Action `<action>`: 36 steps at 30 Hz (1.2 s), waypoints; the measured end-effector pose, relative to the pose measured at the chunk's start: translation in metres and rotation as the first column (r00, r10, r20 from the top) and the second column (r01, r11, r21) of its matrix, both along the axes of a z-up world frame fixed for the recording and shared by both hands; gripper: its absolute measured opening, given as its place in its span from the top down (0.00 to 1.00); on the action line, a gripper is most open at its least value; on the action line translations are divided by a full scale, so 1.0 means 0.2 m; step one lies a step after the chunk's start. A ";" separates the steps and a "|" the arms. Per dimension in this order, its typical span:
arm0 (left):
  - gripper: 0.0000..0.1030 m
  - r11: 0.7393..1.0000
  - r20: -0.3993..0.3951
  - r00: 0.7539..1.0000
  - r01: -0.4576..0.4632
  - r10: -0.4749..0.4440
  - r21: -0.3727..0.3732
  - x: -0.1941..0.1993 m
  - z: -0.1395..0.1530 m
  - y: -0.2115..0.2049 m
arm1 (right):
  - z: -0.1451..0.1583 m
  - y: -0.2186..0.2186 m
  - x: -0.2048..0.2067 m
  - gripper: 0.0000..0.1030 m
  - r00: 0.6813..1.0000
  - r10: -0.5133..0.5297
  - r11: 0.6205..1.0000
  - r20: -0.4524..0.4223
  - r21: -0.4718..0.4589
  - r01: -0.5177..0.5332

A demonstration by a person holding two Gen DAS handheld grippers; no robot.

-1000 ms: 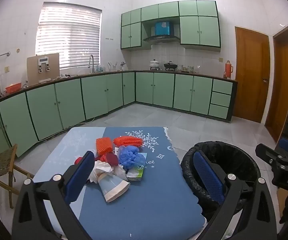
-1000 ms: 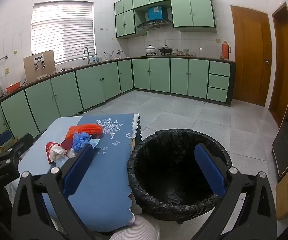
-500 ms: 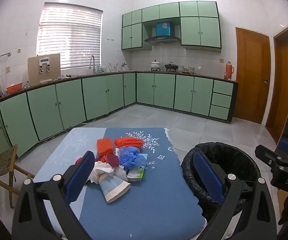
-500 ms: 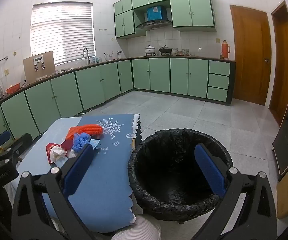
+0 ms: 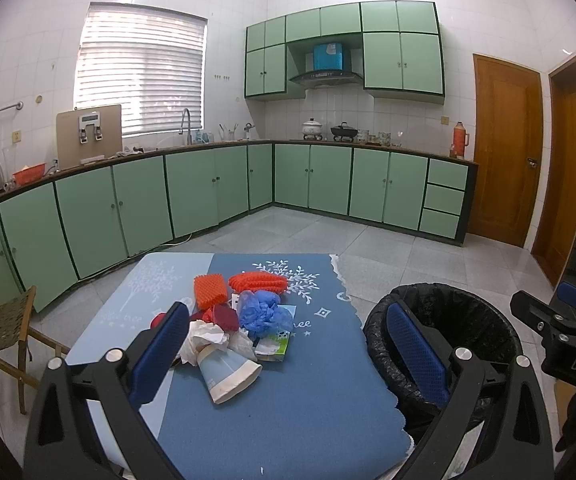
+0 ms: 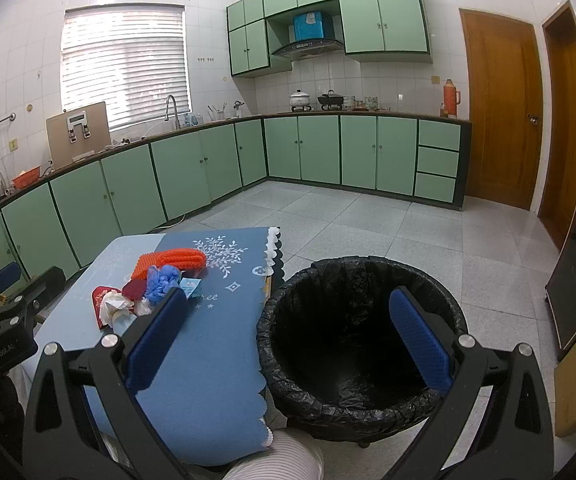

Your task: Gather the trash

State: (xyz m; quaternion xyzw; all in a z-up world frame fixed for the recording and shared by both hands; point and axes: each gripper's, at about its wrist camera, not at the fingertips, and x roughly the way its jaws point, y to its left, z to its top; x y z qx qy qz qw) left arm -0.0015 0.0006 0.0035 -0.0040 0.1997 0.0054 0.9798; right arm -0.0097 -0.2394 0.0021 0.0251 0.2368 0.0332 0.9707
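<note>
A heap of trash lies mid-table on a blue cloth (image 5: pixel 296 400): a tipped paper cup (image 5: pixel 228 374), crumpled white tissue (image 5: pixel 206 334), a blue plastic wad (image 5: pixel 264 312), two orange foam nets (image 5: pixel 258 281) and a small carton (image 5: pixel 276 344). A black-lined bin (image 5: pixel 448 320) stands on the floor to the table's right. My left gripper (image 5: pixel 288 354) hovers open above the near table edge, nothing between its fingers. My right gripper (image 6: pixel 288 340) is open over the bin (image 6: pixel 360 344), with the trash heap (image 6: pixel 156 284) to its left.
Green cabinets (image 5: pixel 208 188) run along the walls with a tiled floor (image 5: pixel 388 248) between them and the table. A wooden chair (image 5: pixel 4 324) stands left of the table. Brown doors (image 5: pixel 504 148) are at the right. A striped sleeve (image 6: pixel 276 460) shows below.
Both grippers have barely moved; the left wrist view shifted very slightly. The trash and the bin stay where they were.
</note>
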 end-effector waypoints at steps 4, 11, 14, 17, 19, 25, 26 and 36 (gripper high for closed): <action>0.06 1.000 -0.001 1.000 0.000 0.000 0.000 0.00 0.00 0.00 | -0.01 0.01 0.00 0.05 1.000 0.000 1.000 -0.001 0.000 0.000; 0.06 1.000 -0.001 1.000 0.000 0.000 0.000 0.00 0.00 0.00 | -0.01 0.01 0.00 0.05 1.000 0.000 1.000 -0.003 0.000 0.000; 0.06 1.000 -0.001 1.000 0.001 -0.001 0.001 0.00 0.00 0.00 | -0.01 0.02 0.00 0.05 1.000 -0.001 1.000 -0.003 0.002 0.001; 0.06 1.000 0.000 1.000 0.001 -0.001 0.001 0.00 0.00 0.00 | -0.01 0.02 0.00 0.05 1.000 -0.001 1.000 -0.002 0.000 0.001; 0.06 1.000 -0.001 1.000 0.001 -0.001 0.000 0.00 0.00 0.00 | -0.01 0.02 0.00 0.05 1.000 0.000 1.000 -0.002 0.002 0.000; 0.06 1.000 -0.002 1.000 0.001 -0.001 0.000 0.01 -0.01 0.01 | 0.00 0.01 0.00 0.05 1.000 -0.001 1.000 -0.005 0.002 0.001; 0.06 1.000 -0.002 1.000 0.001 -0.001 0.000 0.01 -0.01 0.01 | 0.00 0.00 0.00 0.05 1.000 -0.001 1.000 -0.005 0.003 0.001; 0.06 1.000 -0.005 1.000 0.001 -0.001 -0.002 0.01 -0.01 0.02 | 0.00 0.00 0.00 0.05 1.000 -0.001 1.000 -0.005 0.003 0.001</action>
